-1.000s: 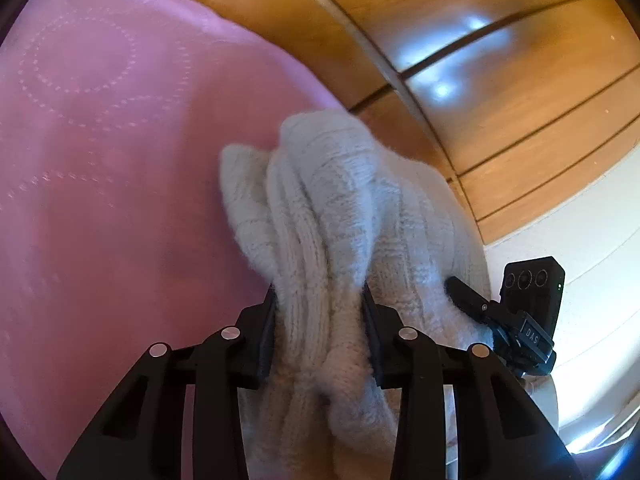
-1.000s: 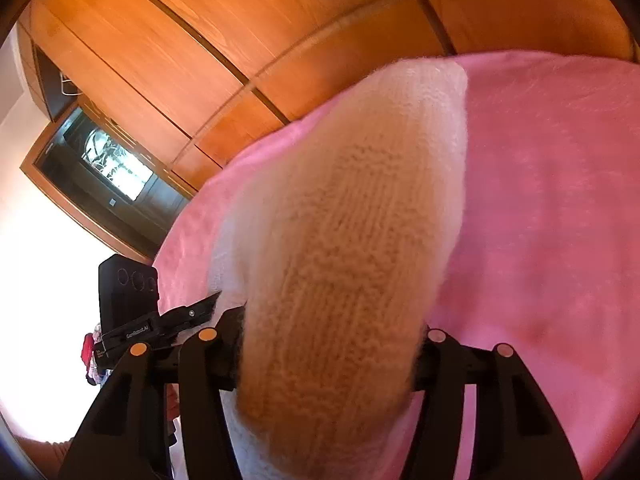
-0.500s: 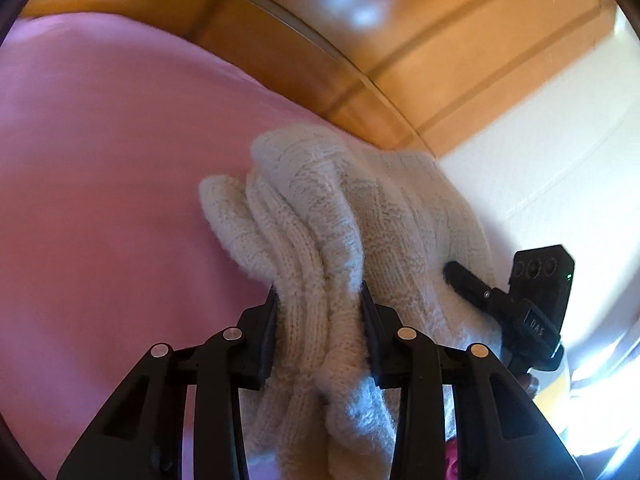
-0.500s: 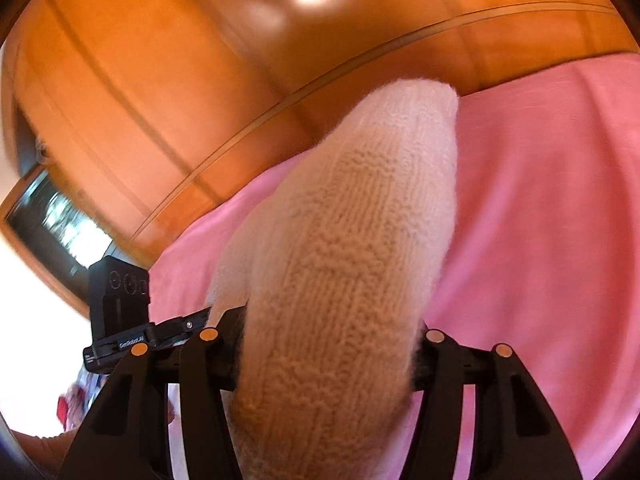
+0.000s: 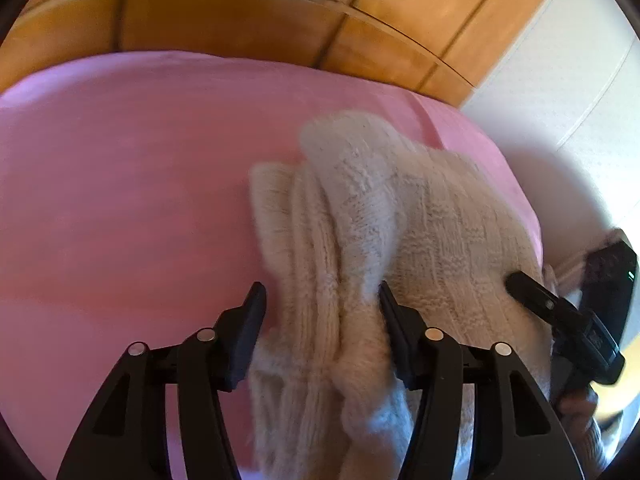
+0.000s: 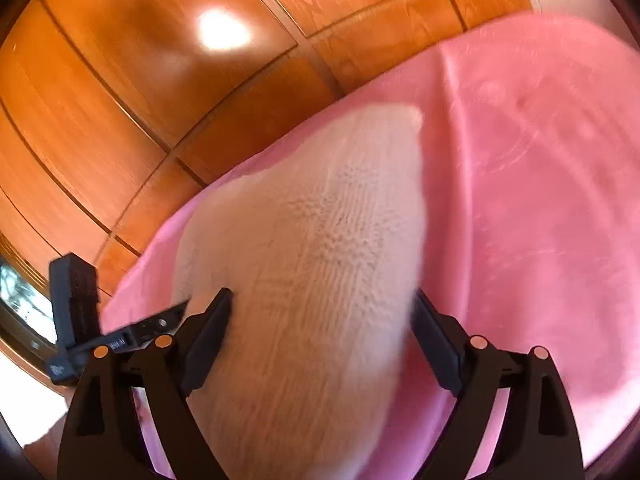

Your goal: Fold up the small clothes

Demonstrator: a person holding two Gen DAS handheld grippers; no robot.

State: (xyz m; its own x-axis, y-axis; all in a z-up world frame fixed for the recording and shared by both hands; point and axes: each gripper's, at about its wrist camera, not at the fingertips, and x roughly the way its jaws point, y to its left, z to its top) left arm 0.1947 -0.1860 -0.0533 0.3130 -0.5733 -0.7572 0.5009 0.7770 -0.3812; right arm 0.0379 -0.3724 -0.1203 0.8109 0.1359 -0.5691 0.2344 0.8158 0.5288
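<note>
- Behind everything you have glossy orange-brown wooden panelling point(image 5: 224, 20), crossed by dark grooves and catching bright spots of light; at the right edge of your left wrist view it meets a white wall point(image 5: 560, 92).
- Below it spreads the pink bed cover point(image 5: 120, 200), smooth and faintly patterned with pale dotted rings, with a raised crease running up it in the right wrist view.
- The cream knitted garment point(image 5: 400, 220) lies bunched on that cover, towards its right side in the left wrist view. It is thick and fuzzy, with ribbed columns on one fold and a blocky textured stitch on the broader part, and it is gathered into several soft rolls instead of lying flat.
- From your right wrist the same knit shows as one tall rounded hump, tapering to a blunt tip, vertical stitch rows down its front.
- Your left gripper point(image 5: 320, 296) has just been opening: its jaws stand spread, with the ribbed fold between them. The right-hand finger point(image 5: 394, 320) lies against the wool, while a gap of pink shows beside the other.
- Your right gripper point(image 6: 320, 312) has also just been opening, and wider; the hump sits between the fingers, which flank it without squeezing it in.
- Each wrist view catches the other gripper's black body at its edge, beside the knit.
</note>
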